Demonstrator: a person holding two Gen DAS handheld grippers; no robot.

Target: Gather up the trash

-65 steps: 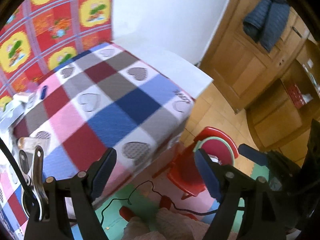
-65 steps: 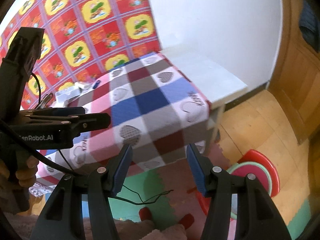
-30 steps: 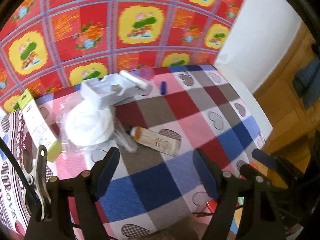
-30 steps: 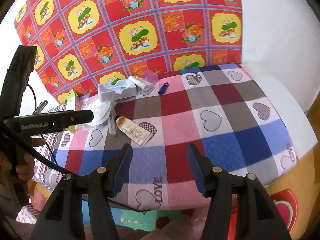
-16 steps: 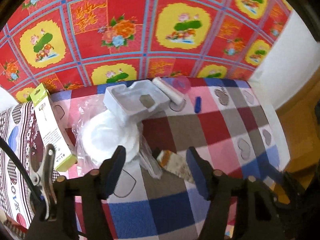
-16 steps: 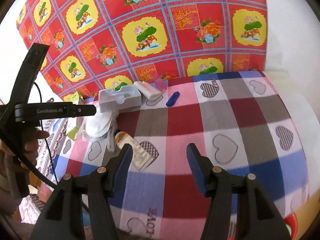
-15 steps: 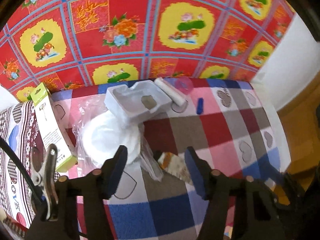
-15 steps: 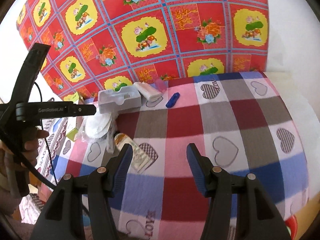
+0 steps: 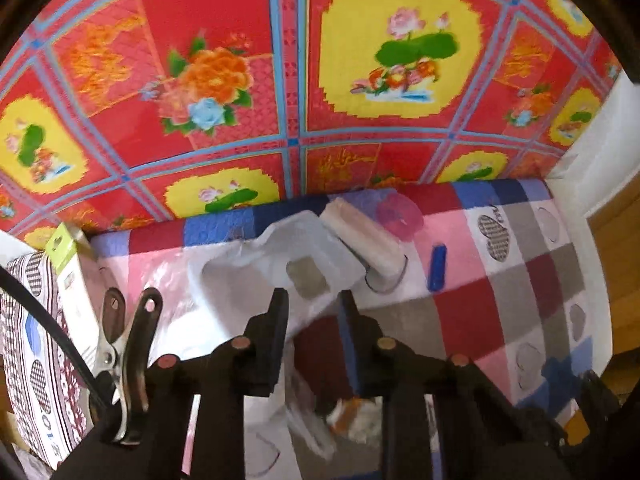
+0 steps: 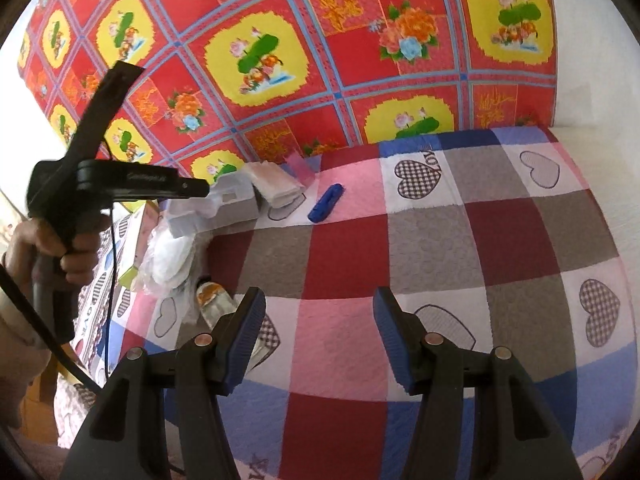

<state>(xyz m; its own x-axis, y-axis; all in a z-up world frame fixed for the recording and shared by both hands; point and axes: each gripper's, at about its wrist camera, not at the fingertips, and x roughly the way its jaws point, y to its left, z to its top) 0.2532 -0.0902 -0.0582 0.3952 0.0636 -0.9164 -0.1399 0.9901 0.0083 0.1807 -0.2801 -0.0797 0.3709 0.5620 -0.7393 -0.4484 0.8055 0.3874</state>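
A desk (image 10: 500, 240) covered with a checked cloth of red, grey, pink and blue squares with heart prints stands against a wall hung with a red floral sheet (image 10: 280, 60).

The trash lies in a cluster at the far left corner of the desk: a white foam tray (image 9: 296, 256), a rolled white packet (image 9: 368, 240) touching its right side, a pink scrap (image 9: 400, 212) just behind the packet, and a blue stick (image 9: 437, 266) lying apart to the right. A clear bag of white discs (image 10: 172, 256) sits in front of the tray, with a crumpled wrapper (image 10: 214, 300) beside it, nearer the desk's front. A green and white box (image 9: 74, 276) lies at the left edge.

The left tool (image 9: 312, 312) points steeply down over the front edge of the foam tray. Its jaws have just been closing and stand narrow, with the tray's edge seen between them; whether the pads press on it cannot be told. A hand (image 10: 60, 248) holds this tool's grip.

The right tool (image 10: 320, 312) hovers over a pink square of the cloth, jaws apart and empty.
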